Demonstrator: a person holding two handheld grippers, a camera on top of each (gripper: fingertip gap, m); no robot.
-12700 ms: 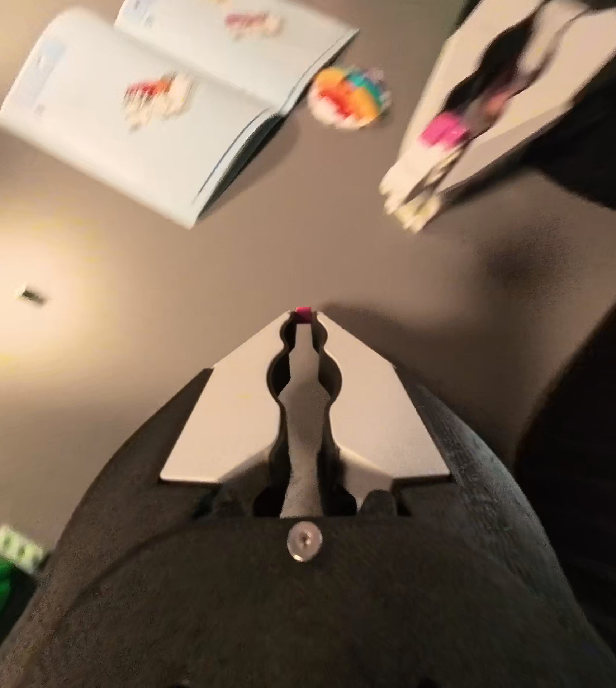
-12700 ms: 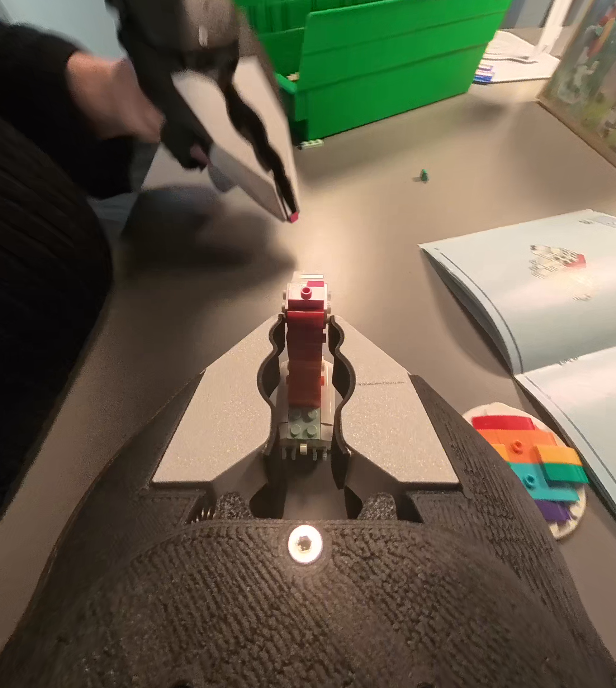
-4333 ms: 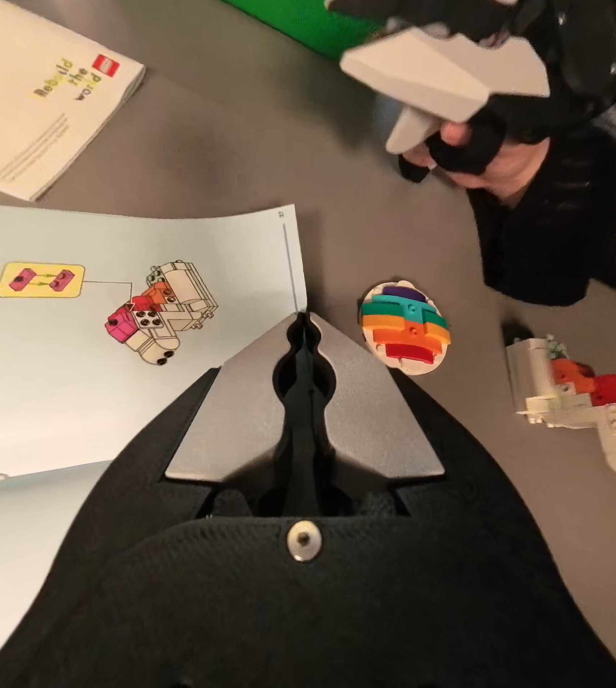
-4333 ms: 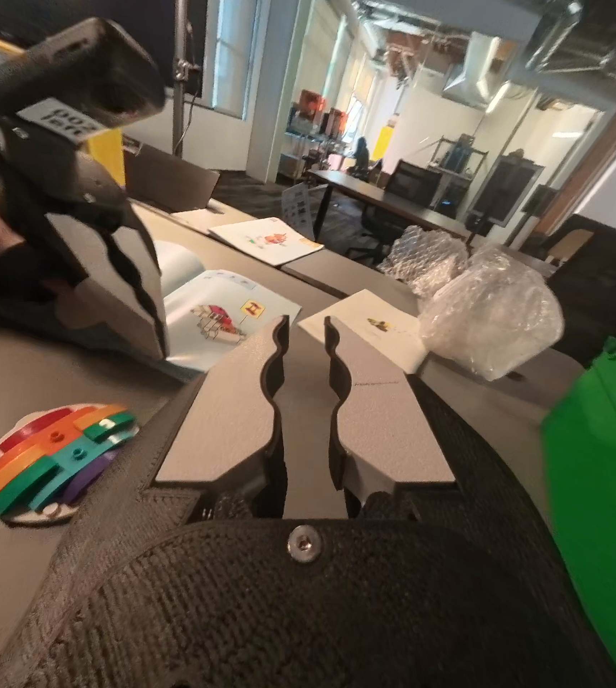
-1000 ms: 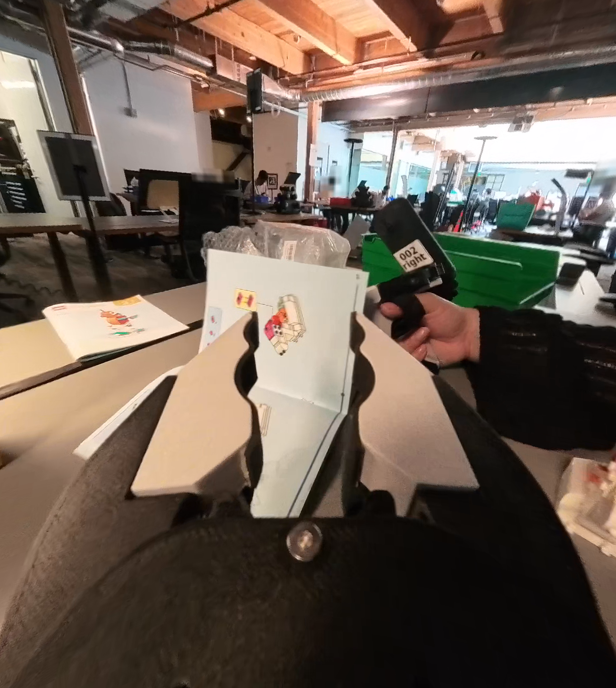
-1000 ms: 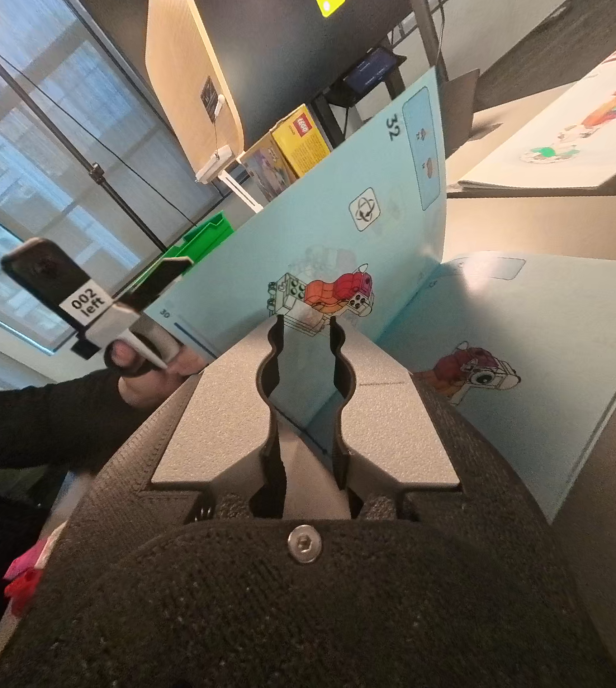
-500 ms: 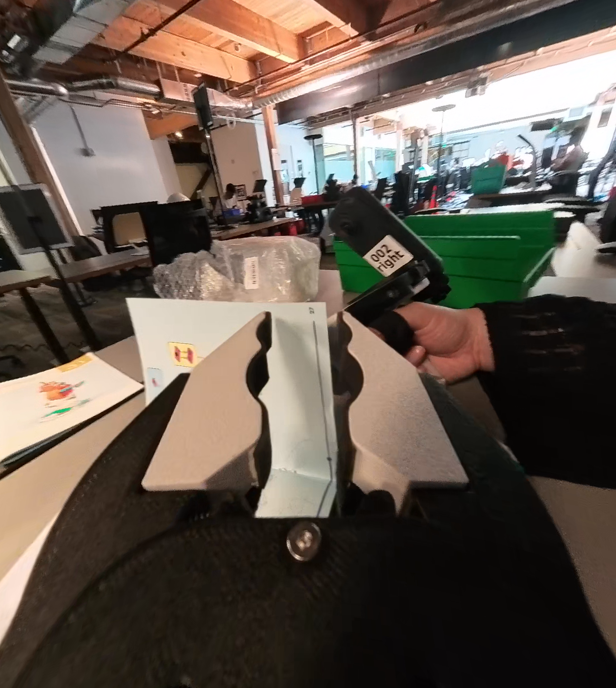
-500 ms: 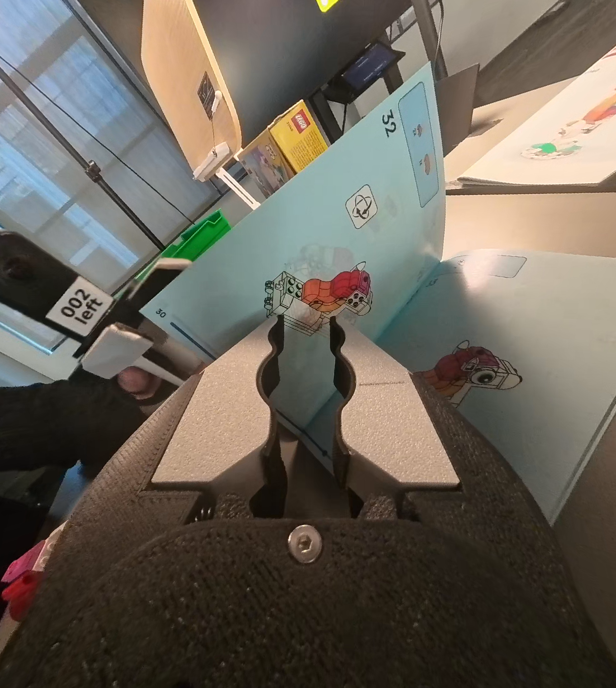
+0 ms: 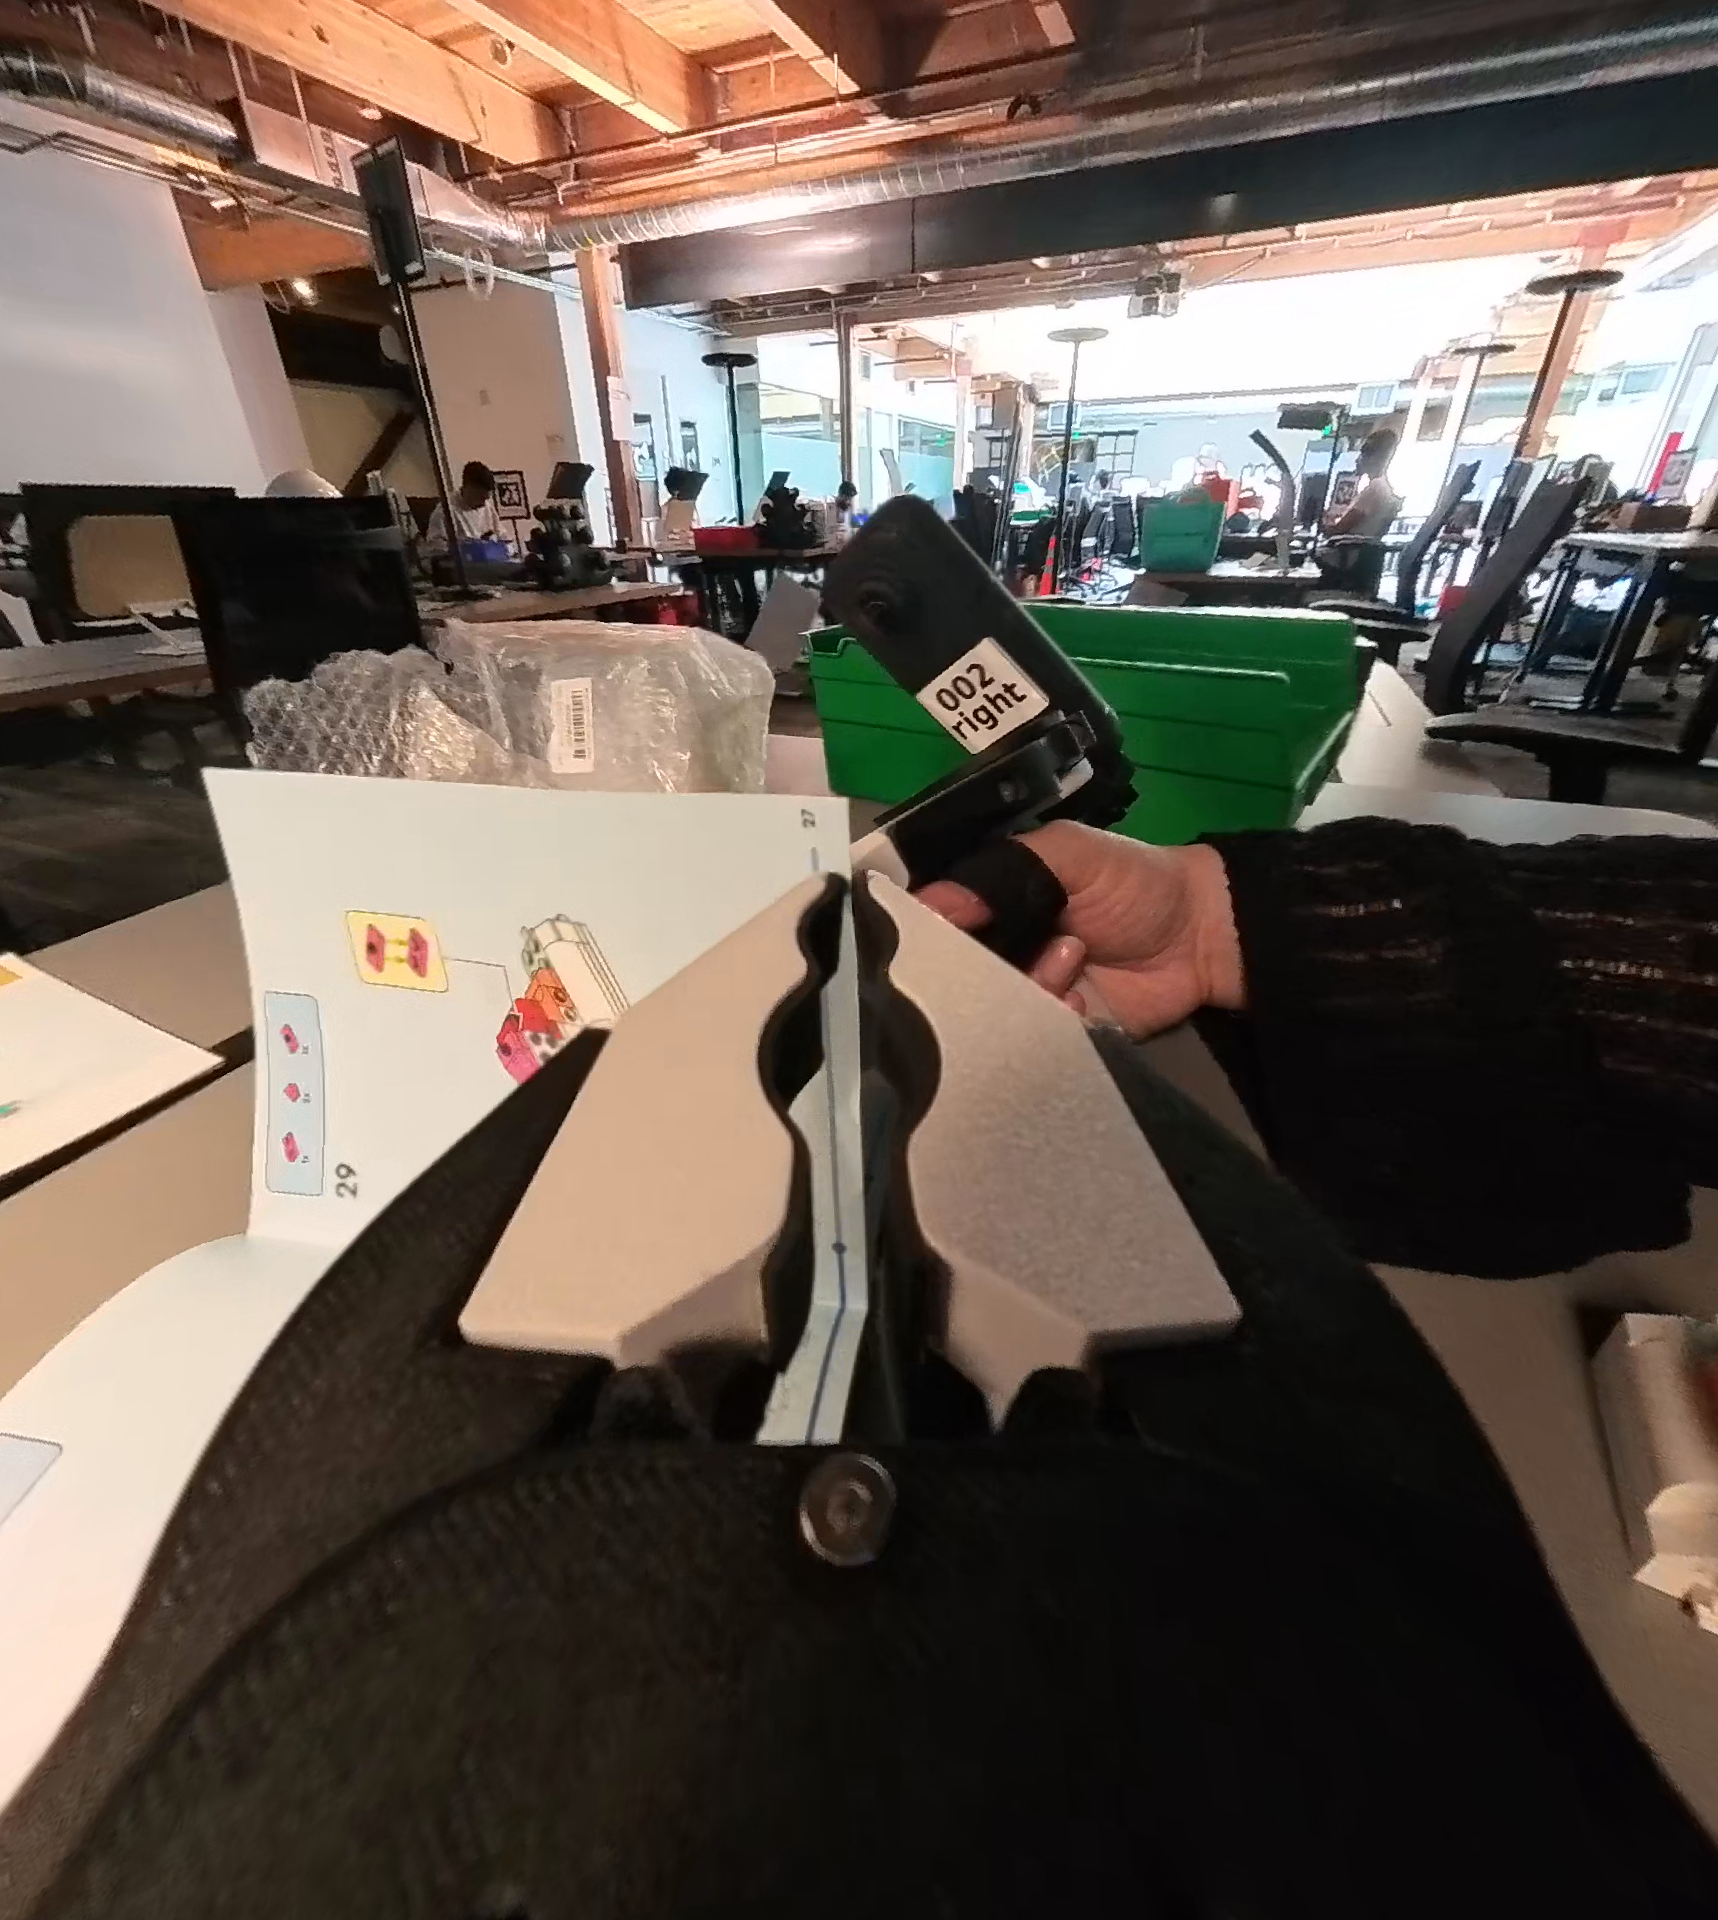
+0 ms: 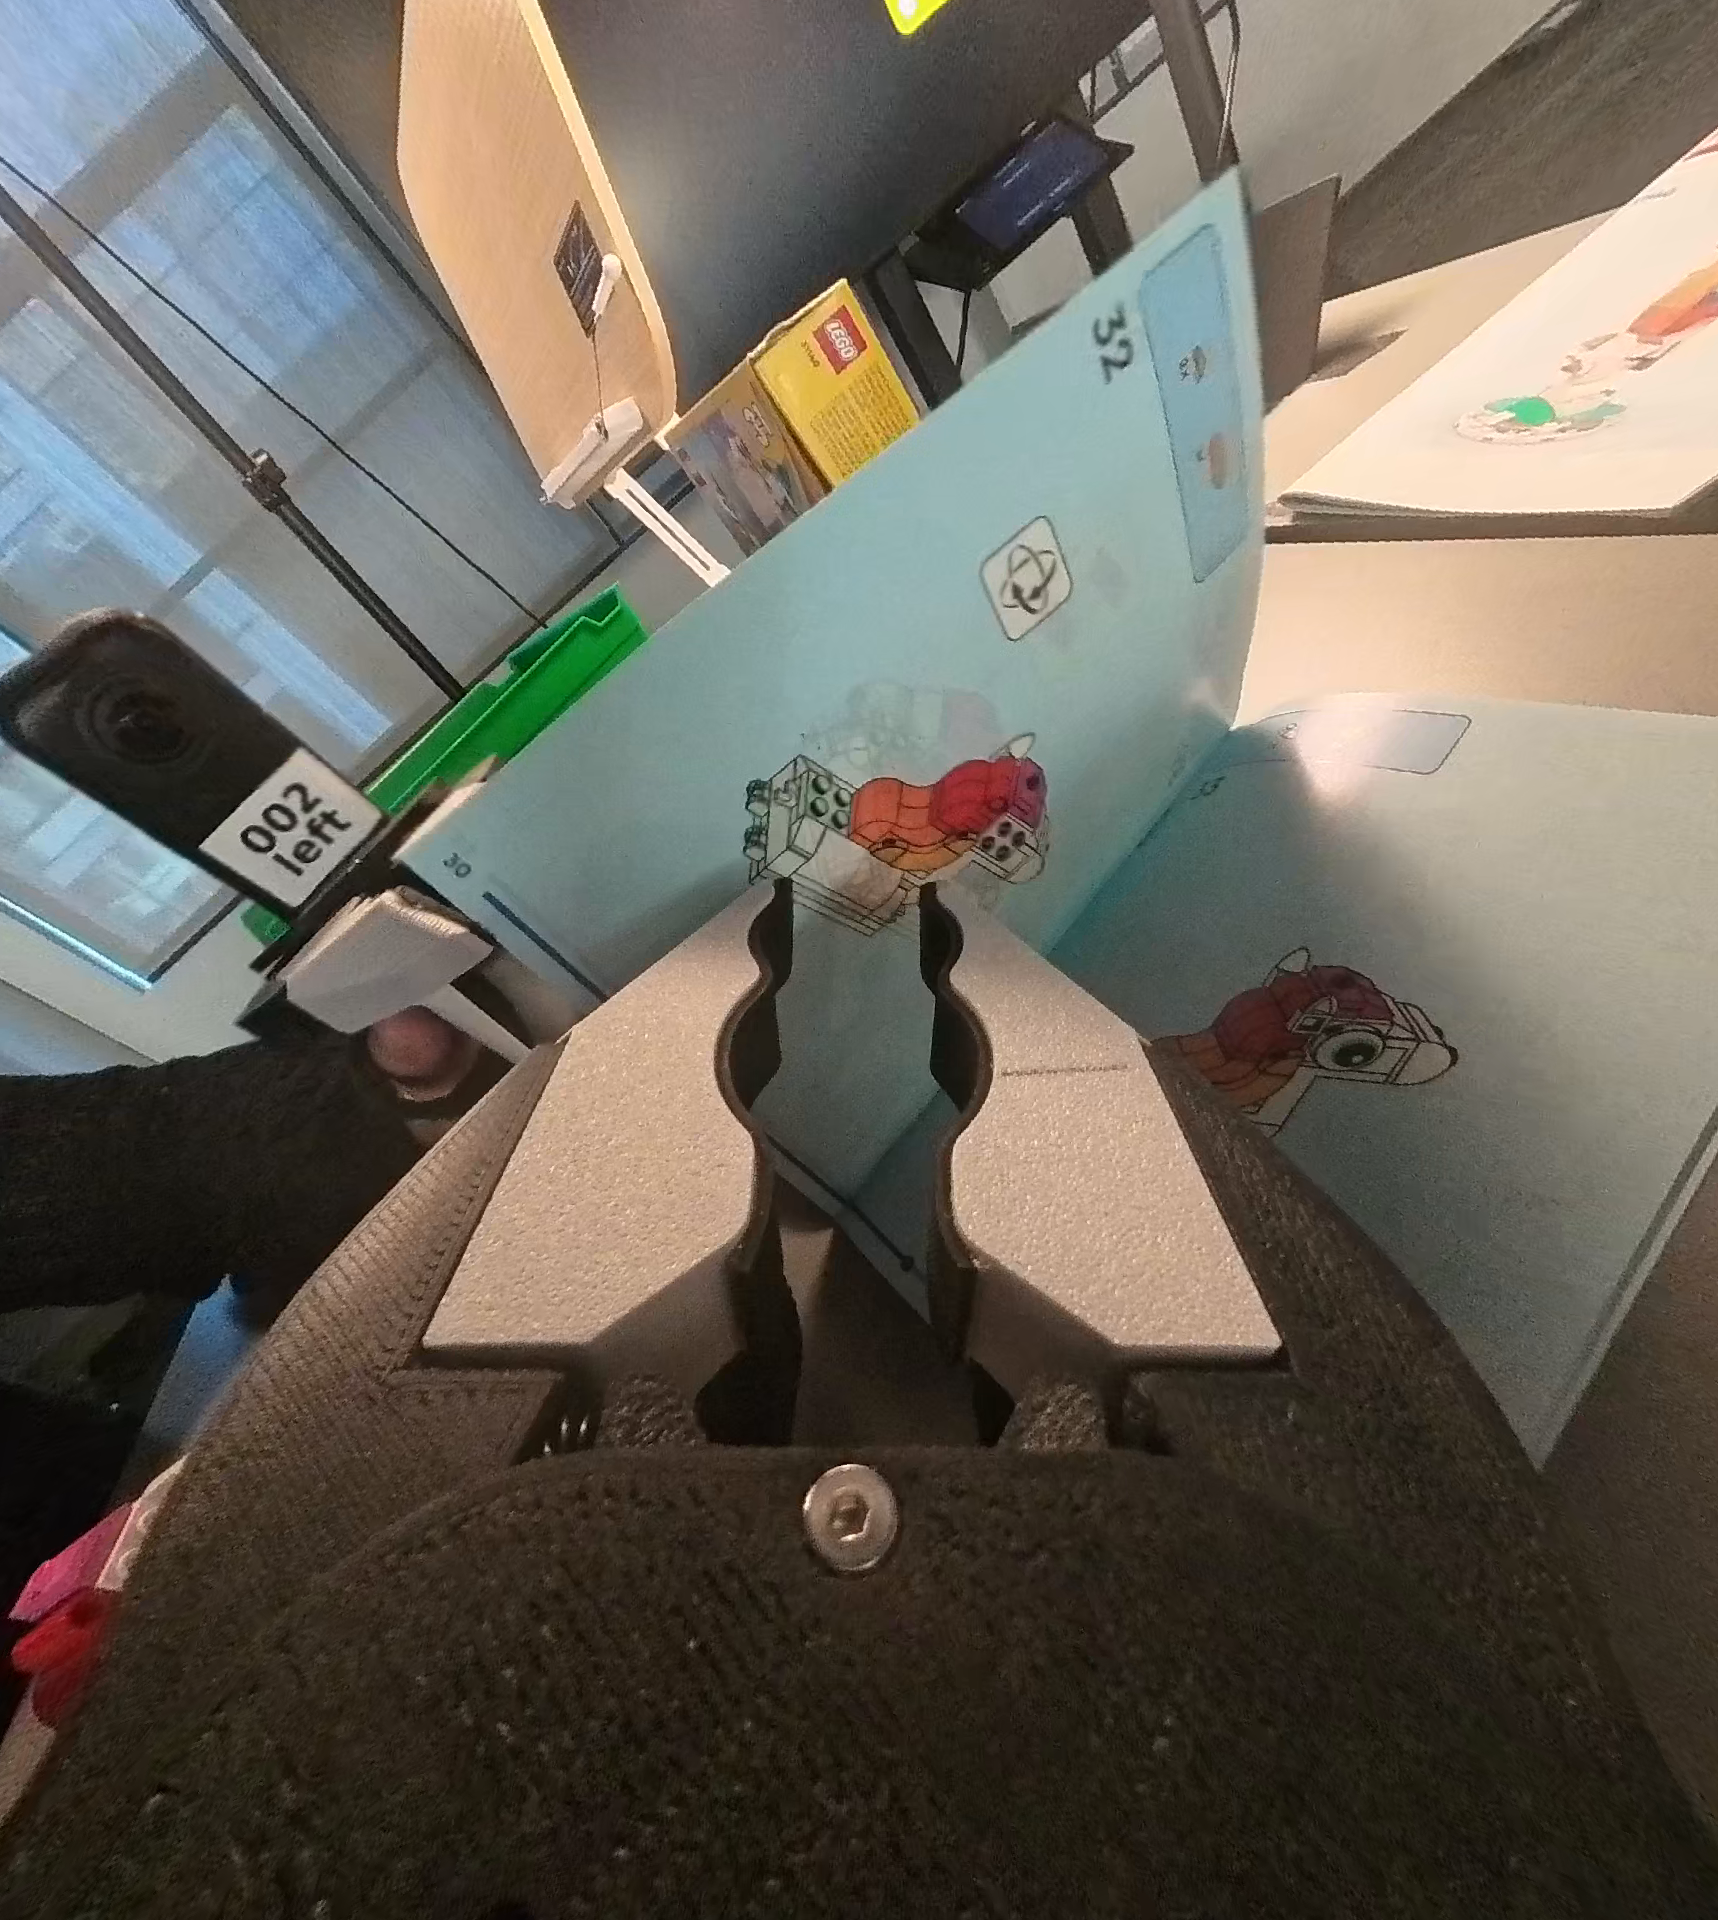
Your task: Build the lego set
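Note:
My left gripper [image 9: 847, 885] is shut on the outer edge of a pale blue page [image 9: 522, 914] of the open instruction booklet and holds the page upright. In the right wrist view the same page [image 10: 834, 644] stands up from the flat booklet [image 10: 1457, 935], with the left gripper [image 10: 387, 956] pinching its edge. My right gripper [image 10: 855, 899] is open and empty, close in front of the raised page. It also shows in the left wrist view [image 9: 990, 748], held in a hand behind the page. The partly built white, red and pink lego model [image 9: 1707, 1455] lies on the table at the right.
Green bins [image 9: 1198, 707] and a bubble-wrap bundle [image 9: 522, 707] stand at the back of the table. A second booklet [image 9: 3, 1070] lies at the left. Lego boxes [image 10: 813, 405] stand behind the page. The grey table [image 9: 55, 1278] shows around the booklet. About 7 cm separates my left fingertips from my right.
My left gripper has gone from open around the page to shut on its edge. The page has swung a little. My right gripper has stayed open and barely moved.

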